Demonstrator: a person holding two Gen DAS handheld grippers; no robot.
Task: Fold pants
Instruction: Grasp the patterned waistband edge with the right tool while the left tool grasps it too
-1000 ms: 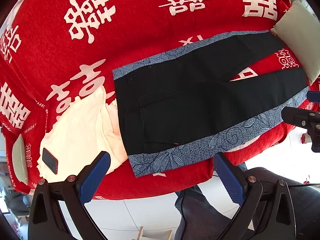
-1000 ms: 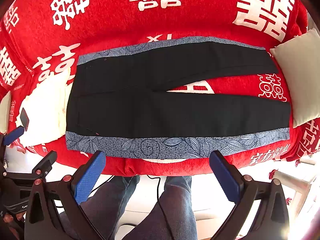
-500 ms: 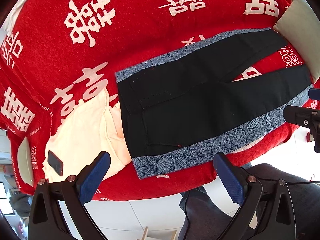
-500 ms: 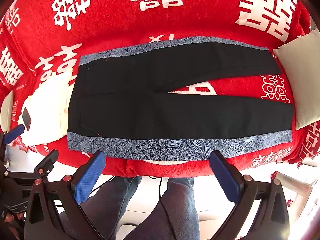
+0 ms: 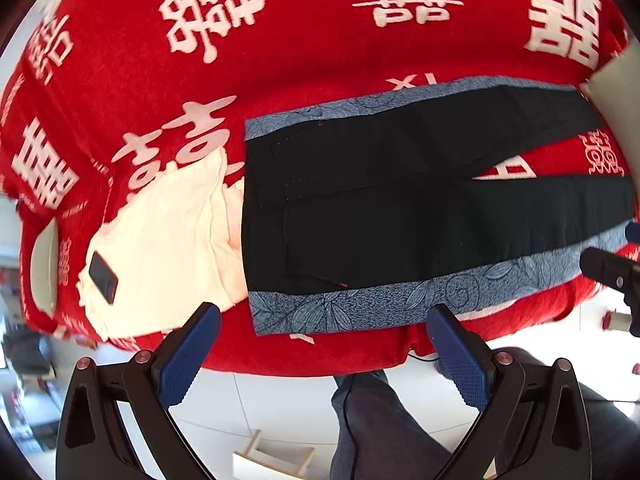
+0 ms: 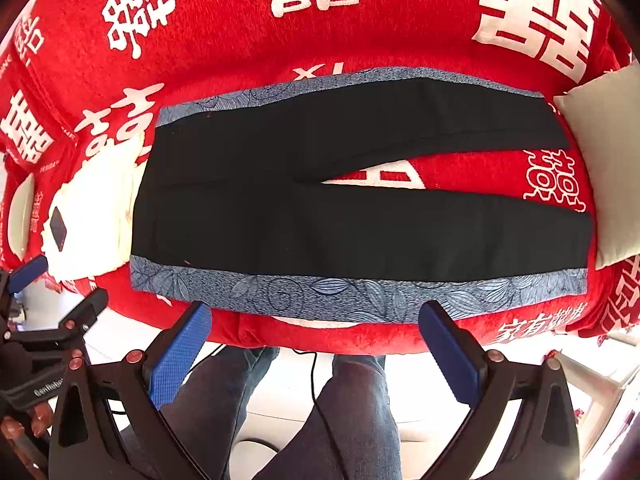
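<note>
Left claw [image 5: 320,354]: released, blue pads spread wide, nothing between them; it hangs off the sofa's front edge, at 6 o'clock of the waist end.
Right claw [image 6: 314,350]: released too, pads wide apart and bare, at 6 o'clock of the near leg's middle.
Pants [image 6: 320,216]: black with blue leaf-print side bands, flat on the sofa, waist at 9 o'clock, legs splayed toward 3 o'clock.
Sofa cover [image 6: 248,56]: red, with large white Chinese double-happiness characters.
Cream cloth [image 5: 160,240]: at 9 o'clock, tucked against the waist; a dark phone [image 5: 103,277] lies on it.
Pillow [image 6: 600,168]: pale, at 3 o'clock, just beside the hems.
Writing: "GenRobot" partly readable on the left claw's body [image 6: 48,382].
Below: person's jeans-clad legs [image 6: 352,408] over a white floor.
</note>
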